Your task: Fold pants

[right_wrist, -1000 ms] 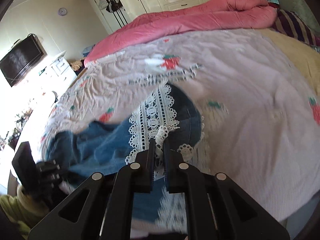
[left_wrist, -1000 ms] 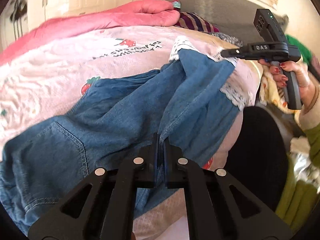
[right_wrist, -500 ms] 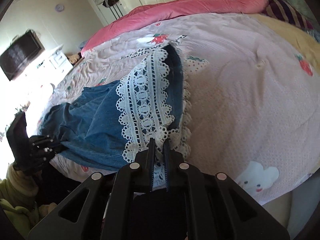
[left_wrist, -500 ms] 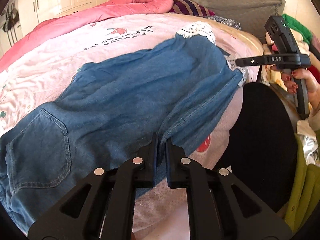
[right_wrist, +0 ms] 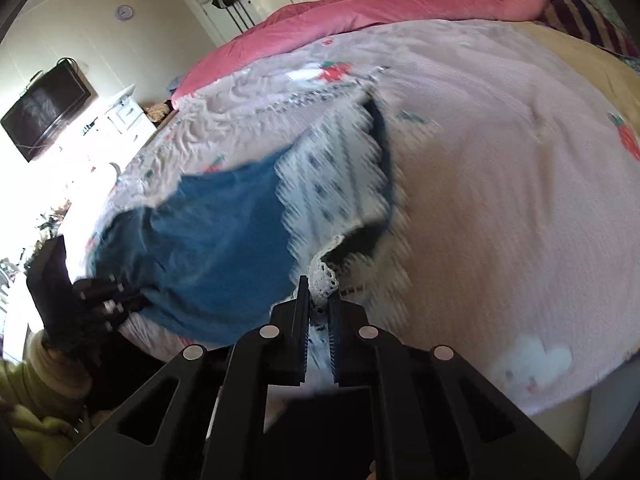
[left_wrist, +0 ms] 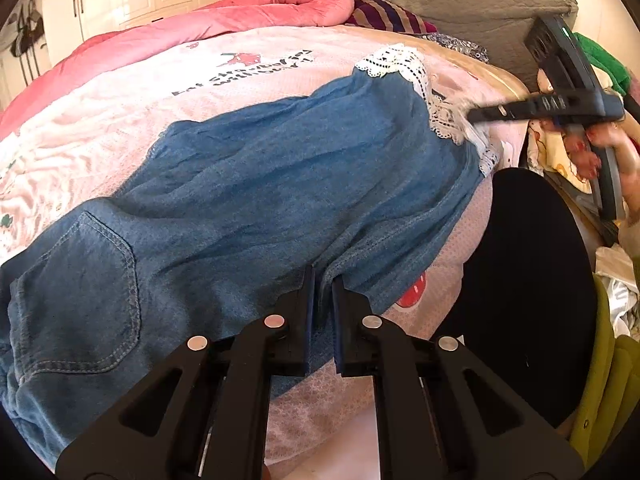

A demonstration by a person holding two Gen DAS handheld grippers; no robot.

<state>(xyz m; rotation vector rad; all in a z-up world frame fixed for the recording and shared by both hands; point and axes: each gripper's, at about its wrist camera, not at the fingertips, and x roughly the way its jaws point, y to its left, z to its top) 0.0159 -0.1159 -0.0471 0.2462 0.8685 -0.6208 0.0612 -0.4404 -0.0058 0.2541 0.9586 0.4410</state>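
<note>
Blue denim pants (left_wrist: pixel 248 200) with white lace cuffs (left_wrist: pixel 404 64) lie spread across the bed, back pocket at the left. My left gripper (left_wrist: pixel 323 280) is shut on the denim at the near edge of the pants. My right gripper (right_wrist: pixel 319 292) is shut on the lace cuff (right_wrist: pixel 324 276) at the leg end; it also shows in the left wrist view (left_wrist: pixel 476 114) at the far right. The pants (right_wrist: pixel 224 232) are blurred in the right wrist view, stretched between the two grippers.
The bed has a pink strawberry-print sheet (left_wrist: pixel 224 76) and a bunched pink duvet (left_wrist: pixel 224 24) at the far side. A dark round stool (left_wrist: pixel 532 280) stands at the bed's near edge. A TV (right_wrist: pixel 44 104) hangs on the wall.
The crumpled pants have been pulled out flat and long between the two grippers. The right gripper has moved with the lace cuff toward the bed's edge and is still moving.
</note>
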